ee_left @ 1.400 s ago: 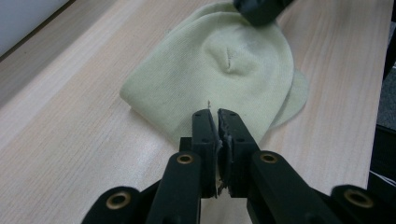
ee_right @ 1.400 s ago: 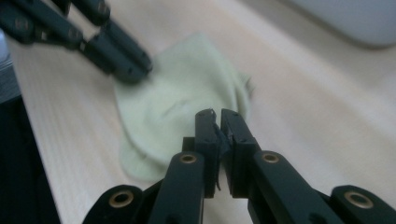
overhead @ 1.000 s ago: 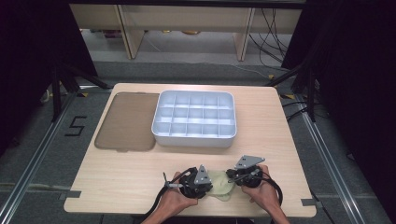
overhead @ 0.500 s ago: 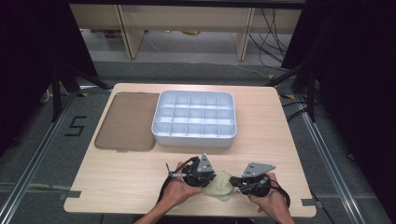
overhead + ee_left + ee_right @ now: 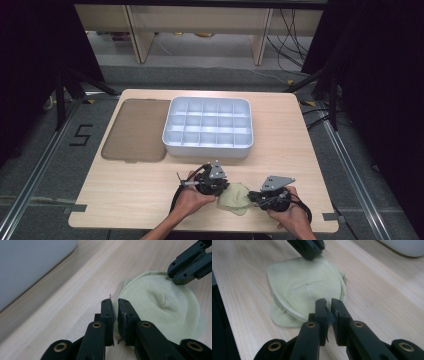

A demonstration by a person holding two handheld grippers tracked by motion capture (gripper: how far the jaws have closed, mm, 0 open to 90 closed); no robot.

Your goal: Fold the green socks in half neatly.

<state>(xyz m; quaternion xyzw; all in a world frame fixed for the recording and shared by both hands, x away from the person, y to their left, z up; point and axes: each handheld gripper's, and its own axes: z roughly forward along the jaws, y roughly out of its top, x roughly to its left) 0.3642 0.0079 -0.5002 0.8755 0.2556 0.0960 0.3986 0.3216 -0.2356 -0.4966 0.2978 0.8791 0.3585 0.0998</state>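
A lab: taped floor marking (image 5: 80, 135), loose cables (image 5: 295, 30), dark rig frame around the table (image 5: 125, 200).

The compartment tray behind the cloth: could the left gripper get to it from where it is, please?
Probably yes: bare table lies between the left gripper and the compartment tray, but its jaws are shut on the pale green cloth, which would come along.
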